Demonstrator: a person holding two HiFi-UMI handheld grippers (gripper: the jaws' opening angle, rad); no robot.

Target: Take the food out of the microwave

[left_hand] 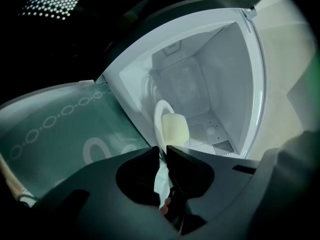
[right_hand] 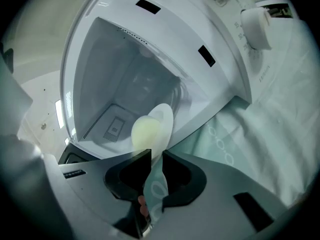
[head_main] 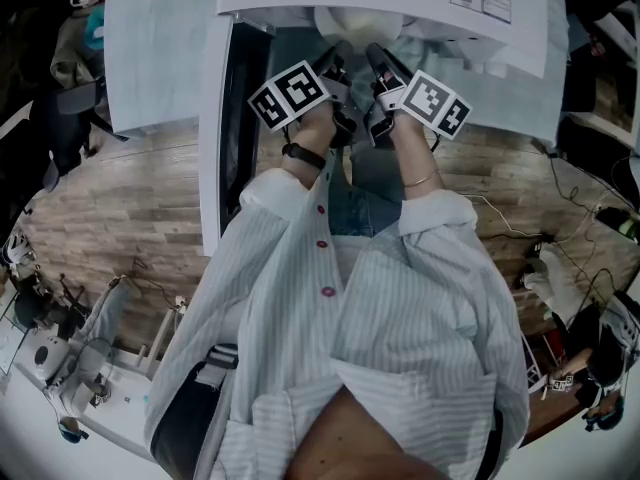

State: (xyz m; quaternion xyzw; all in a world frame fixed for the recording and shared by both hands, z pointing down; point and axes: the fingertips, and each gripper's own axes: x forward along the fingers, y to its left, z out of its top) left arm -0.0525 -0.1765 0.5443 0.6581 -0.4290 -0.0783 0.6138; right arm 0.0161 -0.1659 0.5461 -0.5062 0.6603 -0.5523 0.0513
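Note:
A white plate point(left_hand: 160, 115) carries a pale yellow lump of food point(left_hand: 175, 131) at the mouth of the open white microwave point(left_hand: 210, 79). My left gripper point(left_hand: 162, 151) is shut on the plate's near rim. My right gripper point(right_hand: 156, 154) pinches the other side of the plate point(right_hand: 165, 115), with the food point(right_hand: 144, 131) just past its jaws. In the head view the left gripper point(head_main: 335, 63) and right gripper point(head_main: 375, 63) reach side by side toward the plate point(head_main: 350, 23) under the microwave's front edge.
The microwave door point(head_main: 235, 118) hangs open on the left. A pale green tablecloth with ring patterns point(right_hand: 230, 139) covers the surface beneath. The control knob point(right_hand: 257, 26) sits on the microwave's right. A wooden floor point(head_main: 120, 218) with cables lies around me.

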